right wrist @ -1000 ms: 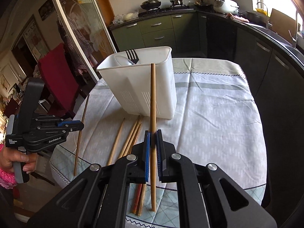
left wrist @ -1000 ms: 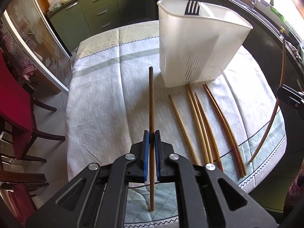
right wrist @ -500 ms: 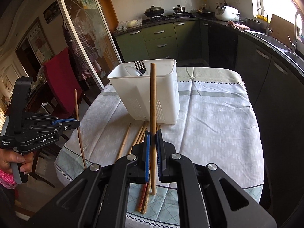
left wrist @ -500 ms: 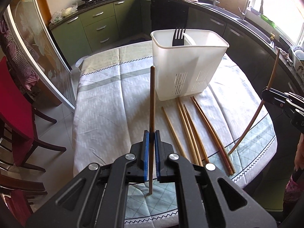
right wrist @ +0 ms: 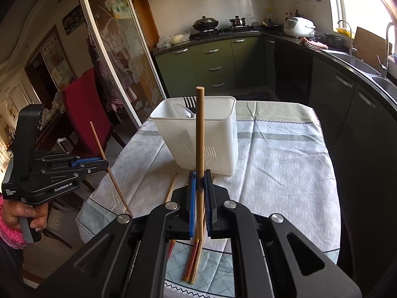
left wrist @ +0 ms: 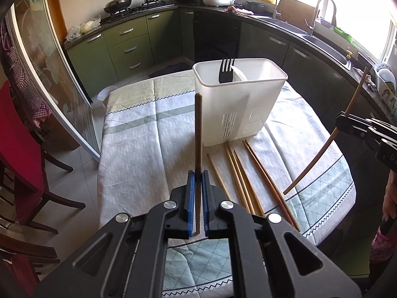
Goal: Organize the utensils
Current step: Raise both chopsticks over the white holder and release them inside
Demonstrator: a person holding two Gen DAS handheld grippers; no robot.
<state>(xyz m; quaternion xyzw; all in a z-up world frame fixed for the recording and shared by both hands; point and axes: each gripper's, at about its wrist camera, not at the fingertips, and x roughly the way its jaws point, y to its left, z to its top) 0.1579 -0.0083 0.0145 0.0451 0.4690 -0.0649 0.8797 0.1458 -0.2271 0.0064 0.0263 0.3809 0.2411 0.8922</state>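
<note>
Nearest in the left wrist view: left gripper (left wrist: 197,176), blue pads clenched on a dark brown chopstick (left wrist: 198,129), gripped low on its shaft so most of its length rises ahead of the pads, clear of the cloth.

Nearest in the right wrist view: right gripper (right wrist: 200,177), likewise clenched on a lighter chopstick (right wrist: 200,129), which rises above the container rim in the picture. Both sticks are in the air, neither yet over the container.

Middle ground: five loose chopsticks (left wrist: 242,171) lie on the tablecloth (left wrist: 139,149), fanned out in front of the container's near wall, their far tips at or just short of its base. In the right wrist view the gripper covers part of them, so the count rests on the left view alone.

Farther: white slotted utensil container (left wrist: 238,114) stands upright on the table. A black fork (left wrist: 227,70) already sits in it, tines up, with what looks like a pale spoon (right wrist: 182,110) beside it; the spoon is only partly shown.

Judgement: early to middle of the job. Fork and probable spoon sorted; two chopsticks lifted and awaiting drop; five left on the cloth.
</note>
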